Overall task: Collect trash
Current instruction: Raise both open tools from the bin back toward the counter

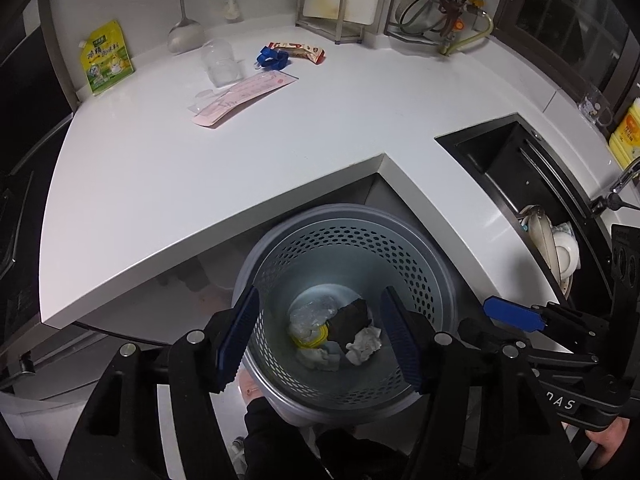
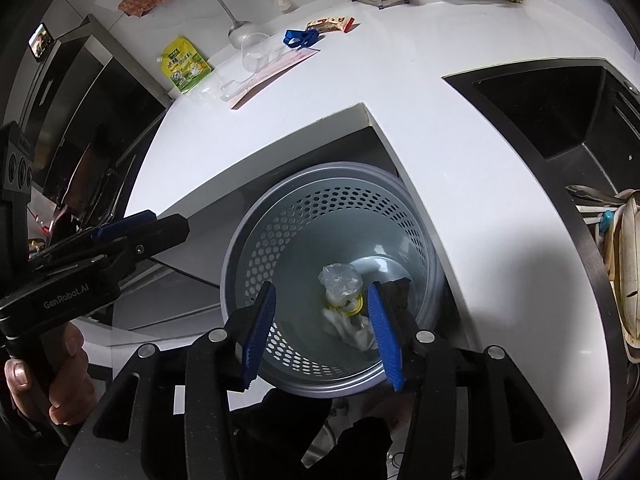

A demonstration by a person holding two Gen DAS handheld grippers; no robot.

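A grey perforated waste bin (image 1: 416,248) (image 2: 256,236) stands on the floor in the inner corner of the white counter. Trash lies at its bottom: crumpled clear plastic (image 1: 310,310) (image 2: 340,280), a dark scrap (image 1: 350,318), white tissue (image 1: 364,344) and something yellow. My left gripper (image 1: 320,340) hangs open over the bin with nothing between its fingers. My right gripper (image 2: 320,332) is also open above the bin and holds nothing. On the counter lie a pink paper strip (image 1: 244,94) (image 2: 276,70), a clear cup (image 1: 220,62), a blue object (image 1: 270,56) and a snack wrapper (image 1: 300,50).
A green-yellow pouch (image 1: 106,58) (image 2: 186,64) leans at the counter's back left. A black sink (image 1: 516,168) (image 2: 560,120) with dishes (image 1: 556,252) lies to the right. A rack and a ladle stand along the back wall. A hand (image 2: 44,376) holds the left gripper's handle.
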